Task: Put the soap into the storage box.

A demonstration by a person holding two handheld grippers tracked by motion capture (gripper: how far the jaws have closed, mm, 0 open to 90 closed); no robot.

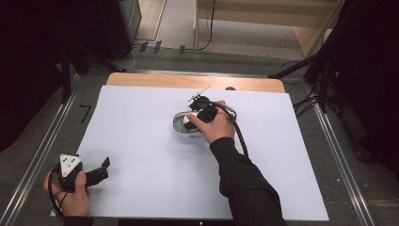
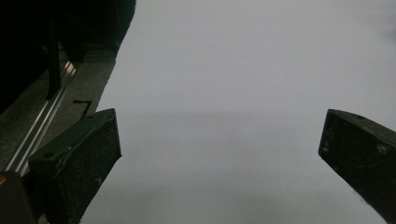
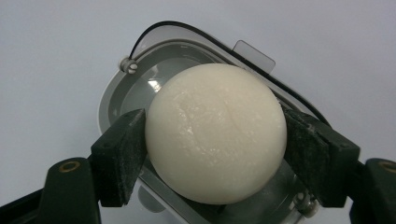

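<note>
In the right gripper view a round, creamy white ball (image 3: 215,133) sits between the two black jaws of my right gripper (image 3: 215,140), whose pads press on its sides. It is held just over a small oval container (image 3: 112,93), grey inside with a clear rim and a tab. In the high view the right gripper (image 1: 190,120) holds the ball (image 1: 188,121) over the container (image 1: 179,128) at the middle of the white sheet (image 1: 141,141). My left gripper (image 1: 103,169) rests at the sheet's near left corner. Its jaws stand wide apart with nothing between them in the left gripper view (image 2: 219,135).
The white sheet (image 2: 233,56) covers most of the table, and a strip of wood (image 1: 155,80) shows along the far edge. Metal rails (image 1: 42,155) run on the floor at both sides. Black stand legs (image 1: 301,68) rise at the far right.
</note>
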